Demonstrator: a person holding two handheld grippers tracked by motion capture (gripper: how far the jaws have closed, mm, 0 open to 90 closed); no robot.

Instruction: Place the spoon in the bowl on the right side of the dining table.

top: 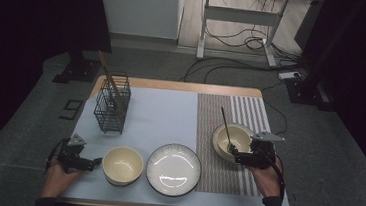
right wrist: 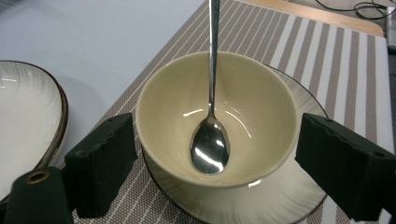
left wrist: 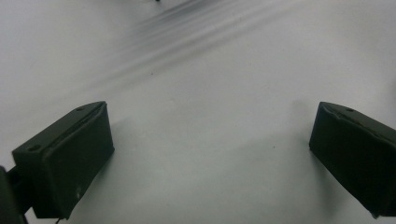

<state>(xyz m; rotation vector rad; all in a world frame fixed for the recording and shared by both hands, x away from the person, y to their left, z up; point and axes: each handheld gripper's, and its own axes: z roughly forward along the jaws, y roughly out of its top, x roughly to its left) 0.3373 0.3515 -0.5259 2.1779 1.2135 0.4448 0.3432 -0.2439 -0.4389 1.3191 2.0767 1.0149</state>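
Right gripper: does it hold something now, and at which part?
Nothing is held. The right gripper is open, its jaws standing wide on either side of the cream bowl without touching it. The spoon lies free inside the bowl.

A wooden table (top: 182, 86) is carrying a pale blue mat (top: 160, 116) and, beside it on the right, a striped placemat (top: 243, 108). On the blue mat are standing a wire basket (top: 112, 106), a cream bowl (top: 123, 165) and a white plate (top: 173, 169). On the striped placemat a saucer (right wrist: 280, 205) is resting.
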